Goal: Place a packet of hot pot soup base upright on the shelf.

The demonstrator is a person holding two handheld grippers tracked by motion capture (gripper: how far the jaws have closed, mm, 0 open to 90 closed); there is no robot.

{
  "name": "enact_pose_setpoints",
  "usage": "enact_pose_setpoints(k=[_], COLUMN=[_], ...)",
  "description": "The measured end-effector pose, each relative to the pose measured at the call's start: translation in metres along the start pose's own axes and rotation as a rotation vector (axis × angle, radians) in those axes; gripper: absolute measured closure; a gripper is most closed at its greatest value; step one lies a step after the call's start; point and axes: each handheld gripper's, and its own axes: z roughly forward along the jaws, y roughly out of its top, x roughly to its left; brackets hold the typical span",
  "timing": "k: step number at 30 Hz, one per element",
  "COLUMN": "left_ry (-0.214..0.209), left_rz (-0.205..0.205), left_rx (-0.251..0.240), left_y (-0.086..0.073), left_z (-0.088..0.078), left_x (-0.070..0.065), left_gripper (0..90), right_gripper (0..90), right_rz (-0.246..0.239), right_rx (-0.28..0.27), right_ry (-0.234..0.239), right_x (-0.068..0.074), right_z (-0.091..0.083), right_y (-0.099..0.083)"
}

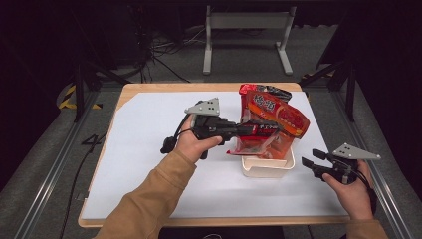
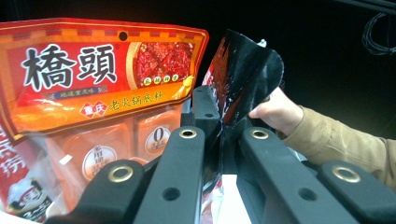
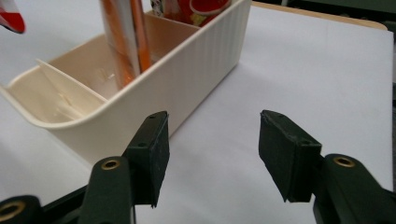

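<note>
1. while the left gripper (image 1: 259, 130) pinches the top edge of a dark red pouch (image 2: 243, 74), that pouch stands over the cream bin (image 1: 268, 169) among other orange packets (image 1: 278, 117).
2. the right gripper (image 1: 309, 159) hangs just right of the bin, jaws spread, nothing between them.
3. bare white table cover (image 1: 149, 164) lies wide on the left, with only a narrow strip toward the right edge.

My tan sleeves (image 1: 149, 199), black tongs (image 3: 212, 158) with brass-ringed screw holes, grey three-cornered plates (image 1: 205, 106), black trailing cable (image 1: 171, 139)
</note>
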Motion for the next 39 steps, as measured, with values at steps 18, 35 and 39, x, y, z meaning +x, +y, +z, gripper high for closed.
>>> enact_pose_setpoints(k=[18,35,39], left_ry=[-0.054,-0.072,-0.076], left_rz=[0.006,0.010,0.012], left_rx=[0.015,0.074,0.083], left_y=[-0.008,-0.028,-0.034], left_z=[0.037,0.076,0.081], left_x=[0.006,0.005,0.006], left_gripper=[89.5,89.4,89.2], right_gripper=[42.9,42.9,42.9], right_rz=[0.014,0.021,0.022], right_rx=[0.018,0.014,0.017], right_ry=[-0.019,-0.018,-0.014], right_x=[-0.008,-0.010,-0.009], right_z=[0.008,0.009,0.010], right_y=[-0.008,-0.010,-0.010])
